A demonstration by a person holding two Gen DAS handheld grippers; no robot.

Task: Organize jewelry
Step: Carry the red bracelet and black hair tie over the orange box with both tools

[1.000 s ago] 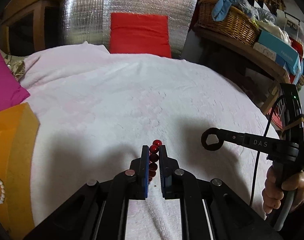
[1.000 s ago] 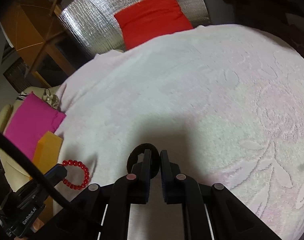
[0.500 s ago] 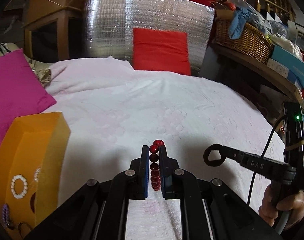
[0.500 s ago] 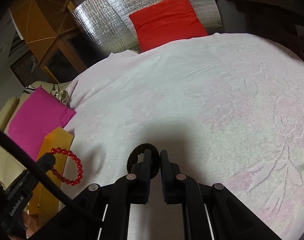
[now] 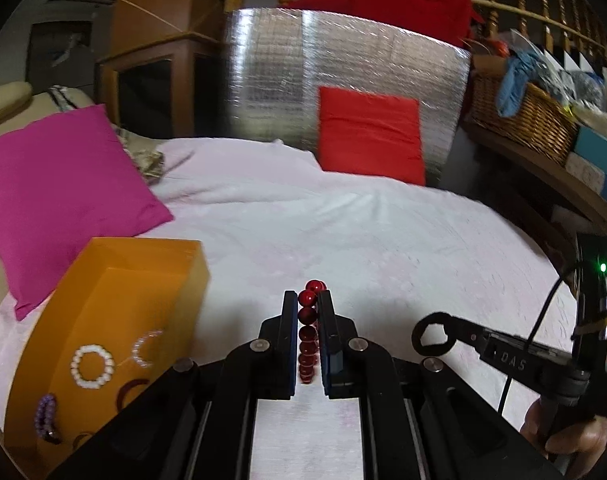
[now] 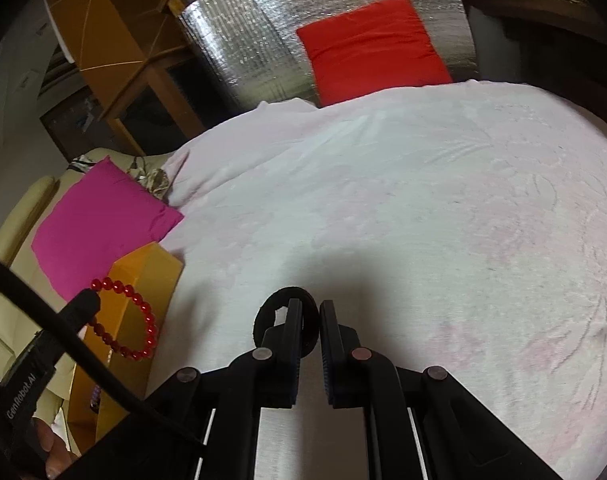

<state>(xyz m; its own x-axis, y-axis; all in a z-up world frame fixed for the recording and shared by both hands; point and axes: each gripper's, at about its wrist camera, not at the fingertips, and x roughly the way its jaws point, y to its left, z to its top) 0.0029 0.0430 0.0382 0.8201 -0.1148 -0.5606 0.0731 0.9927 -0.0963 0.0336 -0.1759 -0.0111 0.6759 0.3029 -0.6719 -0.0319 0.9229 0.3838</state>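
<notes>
Red glossy bead bracelet pinched in left gripper, hanging nr open orange box w/ other bracelets; right gripper clamps black ring-shaped band over pale pink blanket.

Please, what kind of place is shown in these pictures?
Probably a lived-in room at home, likely a bedroom or sitting room: a soft white blanket with a pink cushion beside it, and a wicker basket of clutter on a wooden shelf.
</notes>
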